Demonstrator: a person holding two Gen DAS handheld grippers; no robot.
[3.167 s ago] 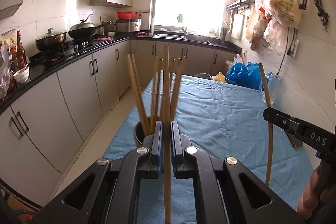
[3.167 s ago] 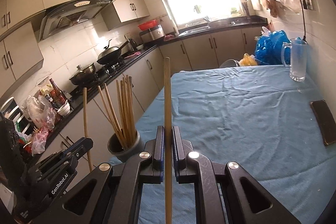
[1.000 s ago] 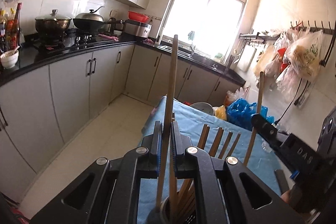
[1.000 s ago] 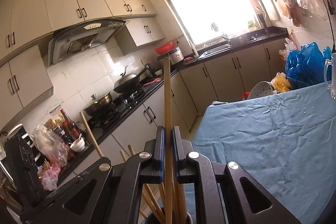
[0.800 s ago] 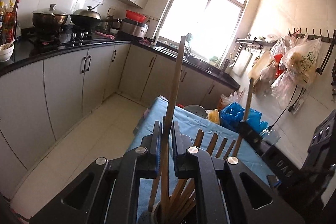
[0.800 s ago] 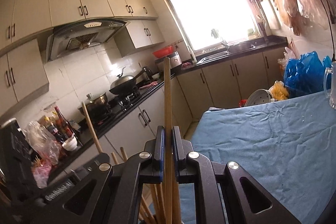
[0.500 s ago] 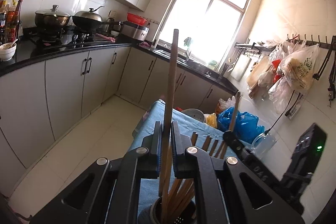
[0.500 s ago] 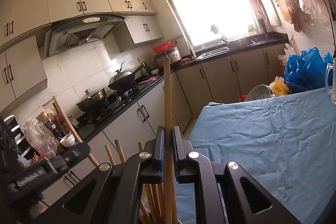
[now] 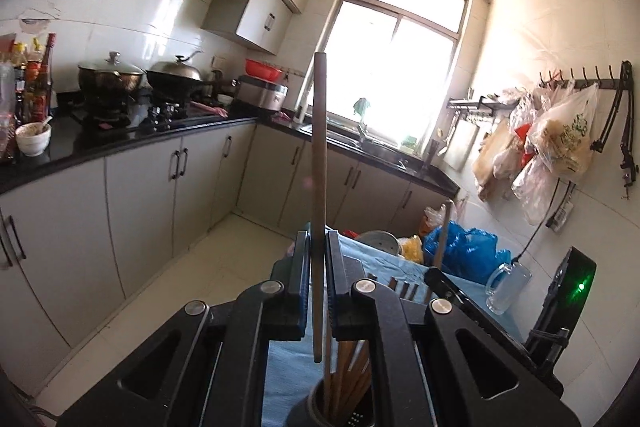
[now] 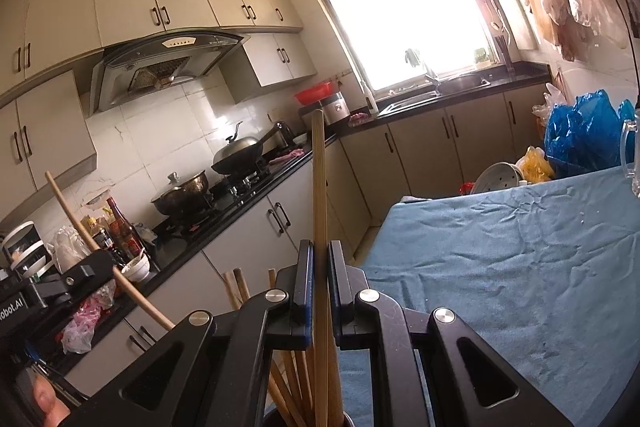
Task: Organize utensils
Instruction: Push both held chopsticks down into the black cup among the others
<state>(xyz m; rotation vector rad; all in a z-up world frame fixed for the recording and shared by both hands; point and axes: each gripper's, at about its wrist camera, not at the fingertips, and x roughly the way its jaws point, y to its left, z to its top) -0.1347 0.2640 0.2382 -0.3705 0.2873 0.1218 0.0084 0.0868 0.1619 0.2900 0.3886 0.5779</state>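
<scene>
Risen since a second ago: left tool [image 9: 318, 259], its chopstick [image 9: 319, 187] lifted so the lower tip now hangs just above the holder [image 9: 316, 407]. Pressed together on that stick, upright, likely to aim it into the mouth among the sticks already standing there. Right tool [image 10: 319, 275] likewise pinching a chopstick [image 10: 319, 207], its lower end down at the holder's mouth. Holder standing at the near edge of the blue-clothed tabletop [image 10: 520, 267].
</scene>
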